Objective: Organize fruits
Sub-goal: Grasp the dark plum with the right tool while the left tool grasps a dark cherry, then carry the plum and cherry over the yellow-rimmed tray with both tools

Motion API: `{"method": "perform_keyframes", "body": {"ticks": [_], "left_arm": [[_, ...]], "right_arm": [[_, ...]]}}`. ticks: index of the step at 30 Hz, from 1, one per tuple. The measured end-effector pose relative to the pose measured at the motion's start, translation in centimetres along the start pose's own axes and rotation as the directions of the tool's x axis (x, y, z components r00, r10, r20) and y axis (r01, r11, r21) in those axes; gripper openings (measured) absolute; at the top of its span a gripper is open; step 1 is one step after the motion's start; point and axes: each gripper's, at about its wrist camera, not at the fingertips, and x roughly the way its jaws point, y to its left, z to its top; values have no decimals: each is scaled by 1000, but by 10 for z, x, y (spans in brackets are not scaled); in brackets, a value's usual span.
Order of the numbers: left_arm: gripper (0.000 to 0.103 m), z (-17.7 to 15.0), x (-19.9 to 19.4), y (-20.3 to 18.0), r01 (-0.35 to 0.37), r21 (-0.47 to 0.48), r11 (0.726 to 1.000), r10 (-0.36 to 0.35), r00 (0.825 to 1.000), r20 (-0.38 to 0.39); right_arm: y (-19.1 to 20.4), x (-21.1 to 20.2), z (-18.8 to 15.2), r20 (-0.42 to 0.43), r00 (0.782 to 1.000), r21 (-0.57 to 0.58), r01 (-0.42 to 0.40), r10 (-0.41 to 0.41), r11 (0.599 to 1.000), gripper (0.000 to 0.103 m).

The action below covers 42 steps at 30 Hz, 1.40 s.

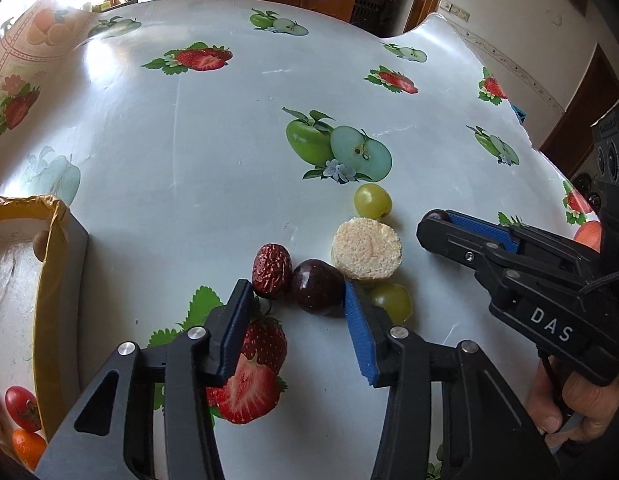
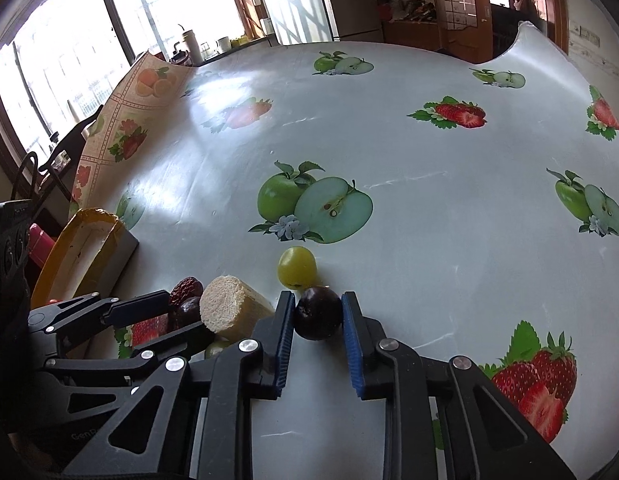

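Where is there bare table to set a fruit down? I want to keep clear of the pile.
Free: the wide stretch of tablecloth between the box and the printed apple, and beyond that print. Crowded: the cluster of red date, dark plum, sponge-like round and green grapes at both grippers.

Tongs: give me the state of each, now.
Left tongs: open around a dark plum, not gripping it.
Right tongs: shut on another dark plum.

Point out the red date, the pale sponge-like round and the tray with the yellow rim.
red date [image 1: 271, 269], left wrist view, wrinkled top
pale sponge-like round [image 1: 366, 247], left wrist view, flat face
tray [image 1: 43, 280], left wrist view, yellow rim
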Motion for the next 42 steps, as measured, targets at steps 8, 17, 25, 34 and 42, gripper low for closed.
{"method": "perform_keyframes", "body": {"ticks": [8, 17, 25, 34, 42], "left_arm": [[17, -21, -16, -8, 32, 52, 998, -32, 999, -6], [17, -13, -7, -8, 22, 18, 1000, -22, 1000, -14], [23, 11, 12, -16, 12, 23, 1000, -12, 1000, 7], [23, 25, 20, -13, 53, 5, 999, -53, 999, 8], [23, 40, 32, -25, 24, 66, 998, -26, 999, 19]], "right_arm": [[-1, -30, -14, 35, 998, 26, -47, 46, 999, 24], [0, -44, -24, 48, 997, 33, -68, 66, 997, 24], [-1, -47, -25, 50, 996, 42, -73, 71, 996, 24], [1, -58, -32, 60, 995, 43, -81, 78, 996, 24], [-1, -64, -35, 65, 995, 50, -77, 73, 996, 24]]}}
